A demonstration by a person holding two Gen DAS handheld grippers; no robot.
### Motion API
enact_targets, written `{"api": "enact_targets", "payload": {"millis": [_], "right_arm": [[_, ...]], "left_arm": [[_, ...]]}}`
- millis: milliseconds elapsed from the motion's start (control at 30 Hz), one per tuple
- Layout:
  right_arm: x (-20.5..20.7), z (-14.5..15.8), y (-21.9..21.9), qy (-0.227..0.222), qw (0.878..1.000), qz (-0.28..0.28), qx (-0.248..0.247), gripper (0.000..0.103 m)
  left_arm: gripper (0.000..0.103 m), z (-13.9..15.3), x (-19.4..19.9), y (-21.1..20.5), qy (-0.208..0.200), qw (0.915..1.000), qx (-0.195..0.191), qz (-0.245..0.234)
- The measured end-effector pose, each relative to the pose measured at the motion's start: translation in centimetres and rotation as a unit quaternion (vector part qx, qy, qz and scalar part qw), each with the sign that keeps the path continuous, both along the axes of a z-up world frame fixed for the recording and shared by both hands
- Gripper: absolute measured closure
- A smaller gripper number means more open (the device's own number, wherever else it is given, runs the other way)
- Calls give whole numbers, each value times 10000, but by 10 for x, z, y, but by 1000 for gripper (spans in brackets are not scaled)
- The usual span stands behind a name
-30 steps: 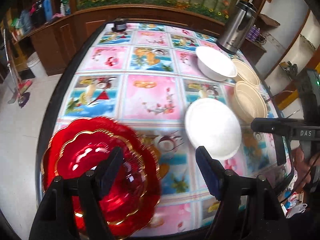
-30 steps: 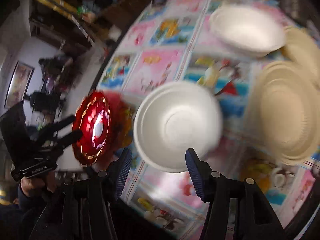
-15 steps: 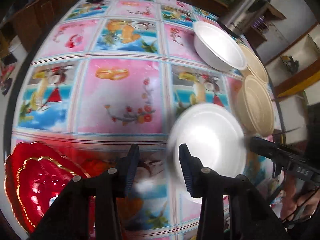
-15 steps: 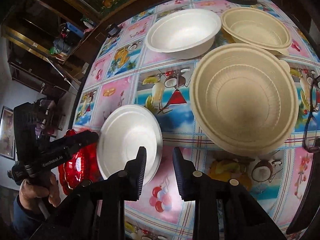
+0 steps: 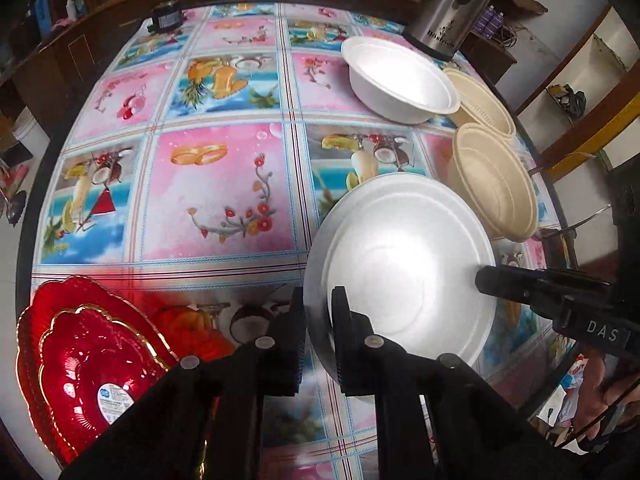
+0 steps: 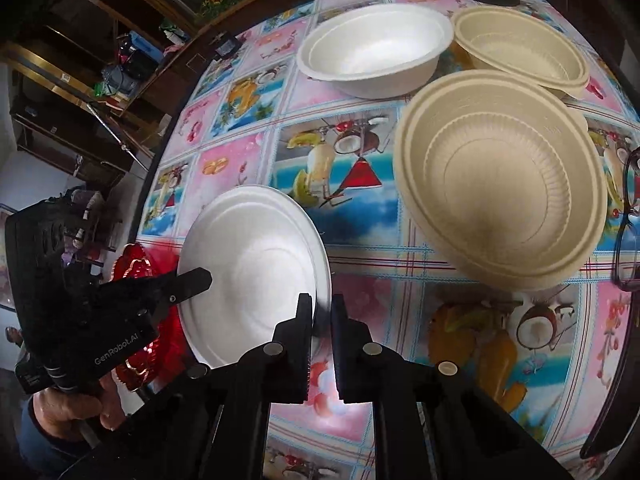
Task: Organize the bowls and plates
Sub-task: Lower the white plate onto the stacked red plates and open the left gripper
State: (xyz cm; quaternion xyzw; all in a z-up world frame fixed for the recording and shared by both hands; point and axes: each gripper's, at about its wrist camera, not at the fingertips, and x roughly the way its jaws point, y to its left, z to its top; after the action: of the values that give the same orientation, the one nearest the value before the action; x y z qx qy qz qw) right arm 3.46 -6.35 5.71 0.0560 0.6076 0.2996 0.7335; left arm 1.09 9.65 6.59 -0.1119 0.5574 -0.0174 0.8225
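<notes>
**Both grippers pinched on the rim of the white plate**

Left edge of the table, near side: a stack of red plates (image 5: 86,364) with gold scalloped rims, lying flat on the patterned tablecloth (image 5: 224,192). A round label shows in the middle of the top one. Nothing touches the stack.

Just beside it, to the right: the left gripper (image 5: 318,334). Its jaws have just been closing and now stand nearly together, with the near-left rim of the white plate (image 5: 404,268) between them. One finger lies inside the plate, the other outside and under the rim.

The white plate sits in the near middle of the table, between the red stack and the tan bowls.

On the opposite side of the same plate: the right gripper (image 6: 321,330). Its jaws have also just been closing and are now drawn in on the rim. In the left wrist view only its black finger tip shows, touching the right rim.

Further right: a tan ribbed bowl (image 6: 500,176), near the white plate but apart from it. Behind it, a second tan bowl (image 6: 520,50). To the left of that one, a white bowl (image 6: 376,46), upright and empty.

Far right corner: a steel flask (image 5: 448,8) stands behind the bowls.
</notes>
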Motion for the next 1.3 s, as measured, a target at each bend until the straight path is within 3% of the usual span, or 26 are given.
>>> {"api": "enact_targets", "payload": {"millis": [367,800,1033,1300], "right_arm": [[-14,28,28,-179,9987,404,236,93],[-29,39,86,-232,9926,1162,250,92],[-44,39,130,-203,9851,1699,174,92],[-67,18,182,-7,9736,2282,-94,91]], "left_arm": [[91,27,-29,30,-305,9986,78,428],[91,43,-75,81,-506,9918,-7,1175],[91,37,-109,117,-467,9845,-34,1690],[91,15,-145,155,-282,9734,-80,2273]]}}
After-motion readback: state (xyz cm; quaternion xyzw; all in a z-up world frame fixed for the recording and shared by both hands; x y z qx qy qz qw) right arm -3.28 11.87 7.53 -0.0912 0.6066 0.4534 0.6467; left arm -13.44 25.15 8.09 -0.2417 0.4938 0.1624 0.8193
